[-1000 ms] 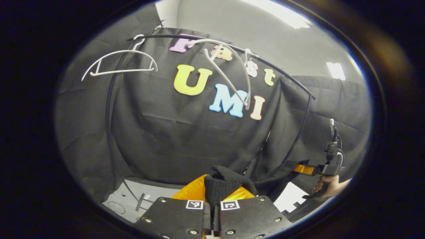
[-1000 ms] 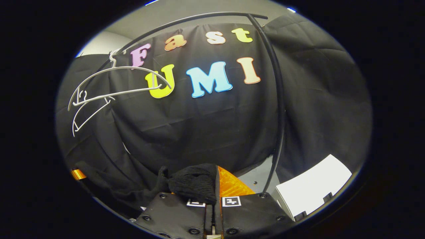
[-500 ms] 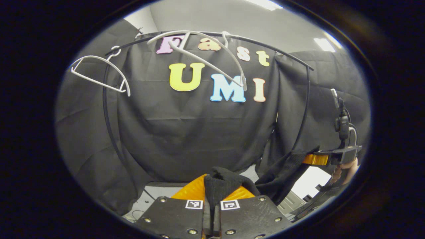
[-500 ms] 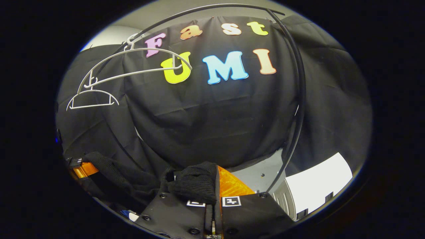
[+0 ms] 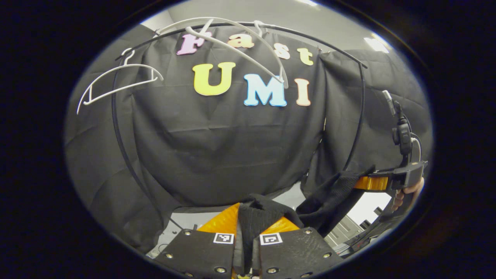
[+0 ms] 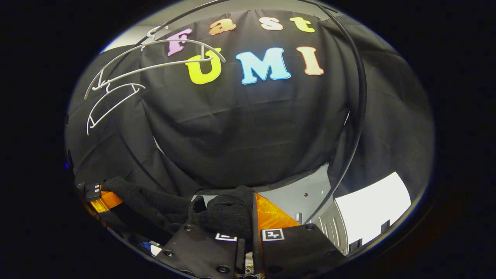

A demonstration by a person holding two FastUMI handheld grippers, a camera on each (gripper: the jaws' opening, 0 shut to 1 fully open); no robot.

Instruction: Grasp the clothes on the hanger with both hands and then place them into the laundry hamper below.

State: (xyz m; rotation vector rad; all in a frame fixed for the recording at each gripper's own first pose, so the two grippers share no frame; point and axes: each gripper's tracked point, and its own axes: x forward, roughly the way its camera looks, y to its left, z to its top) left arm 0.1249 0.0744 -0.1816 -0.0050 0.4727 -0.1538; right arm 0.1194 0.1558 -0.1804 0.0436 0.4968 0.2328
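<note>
A black knit garment (image 5: 329, 197) hangs stretched between my two grippers, off the hangers. In the left gripper view my left gripper (image 5: 250, 221) is shut on one bunched end of it, and the cloth runs right to the right gripper (image 5: 372, 183), held by a hand (image 5: 407, 192). In the right gripper view my right gripper (image 6: 252, 217) is shut on the other end of the garment (image 6: 228, 213), which sags left to the left gripper (image 6: 102, 200). The white laundry hamper (image 6: 372, 205) stands low on the right, beside the rack's post.
Two bare white hangers (image 5: 116, 83) (image 6: 155, 68) hang on the black curved rail (image 5: 360, 100) of the clothes rack. Black cloth covers the booth's wall behind. The grey floor (image 6: 298, 193) and the rack's base show under the cloth.
Both grippers have sunk lower with the garment, so the rail and hangers sit higher in both views. The bare hangers have swung. The two grippers now stand closer together.
</note>
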